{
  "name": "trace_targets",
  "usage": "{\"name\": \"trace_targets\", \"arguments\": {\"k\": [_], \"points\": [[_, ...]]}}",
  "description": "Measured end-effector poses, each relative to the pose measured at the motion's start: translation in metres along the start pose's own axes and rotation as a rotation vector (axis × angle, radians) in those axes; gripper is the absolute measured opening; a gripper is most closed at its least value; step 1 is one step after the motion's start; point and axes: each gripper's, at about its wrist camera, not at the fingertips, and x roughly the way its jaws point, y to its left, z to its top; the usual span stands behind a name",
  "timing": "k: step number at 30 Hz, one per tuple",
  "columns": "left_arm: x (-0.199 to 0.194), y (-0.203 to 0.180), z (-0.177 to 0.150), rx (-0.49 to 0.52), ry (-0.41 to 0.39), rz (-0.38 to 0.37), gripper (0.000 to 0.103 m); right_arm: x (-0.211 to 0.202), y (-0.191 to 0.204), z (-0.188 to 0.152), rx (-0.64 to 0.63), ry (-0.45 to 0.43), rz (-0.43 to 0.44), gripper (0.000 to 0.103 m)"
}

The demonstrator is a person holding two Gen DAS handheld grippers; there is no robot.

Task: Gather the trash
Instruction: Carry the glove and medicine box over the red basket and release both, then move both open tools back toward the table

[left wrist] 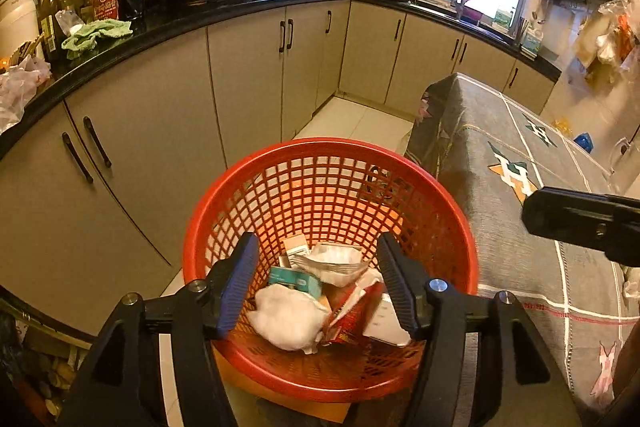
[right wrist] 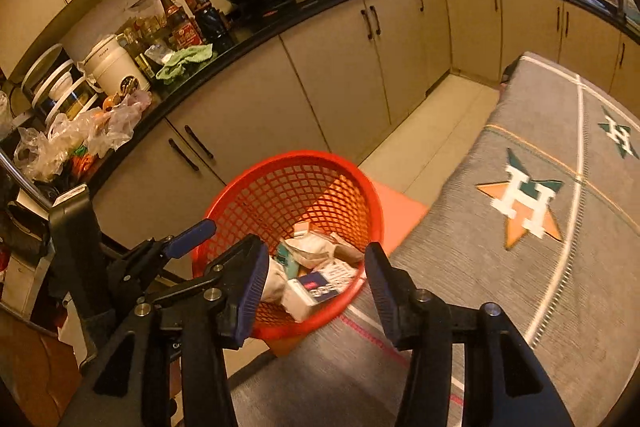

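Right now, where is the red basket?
The red basket sits low in the middle of both wrist views, on the floor between the kitchen cabinets and the grey-clothed table, directly under both claws.

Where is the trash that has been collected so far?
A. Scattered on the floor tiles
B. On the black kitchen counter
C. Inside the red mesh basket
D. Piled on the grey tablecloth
C: the crumpled white paper, small cartons and wrappers all lie at the bottom of the red mesh basket, which stands beside the table with the grey tablecloth.
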Motion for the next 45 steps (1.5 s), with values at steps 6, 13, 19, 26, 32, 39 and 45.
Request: {"name": "trace_targets", "arguments": {"k": [6,13,19,26,32,39,45], "points": [[-0.009,-0.018,-0.009,0.024,-0.004,-0.001,0.065,-0.020,-0.010,-0.018,0.012,-0.020,-0.031,0.055],[-0.017,-0.043,-0.019,0.062,0.000,-0.004,0.065,-0.038,-0.031,-0.039,0.048,-0.025,-0.056,0.056],[-0.026,-0.062,-0.024,0.096,-0.006,-0.006,0.065,-0.053,-0.048,-0.055,0.091,-0.034,-0.069,0.057],[-0.035,-0.082,-0.028,0.137,-0.012,-0.015,0.065,-0.072,-0.063,-0.070,0.117,-0.051,-0.081,0.057],[-0.042,-0.098,-0.033,0.170,-0.018,-0.025,0.065,-0.085,-0.076,-0.083,0.147,-0.062,-0.088,0.057],[-0.050,-0.119,-0.039,0.203,-0.021,-0.045,0.065,-0.107,-0.090,-0.102,0.180,-0.093,-0.106,0.057],[-0.051,-0.153,-0.051,0.274,-0.009,-0.086,0.066,-0.136,-0.125,-0.132,0.270,-0.115,-0.145,0.057]]}}
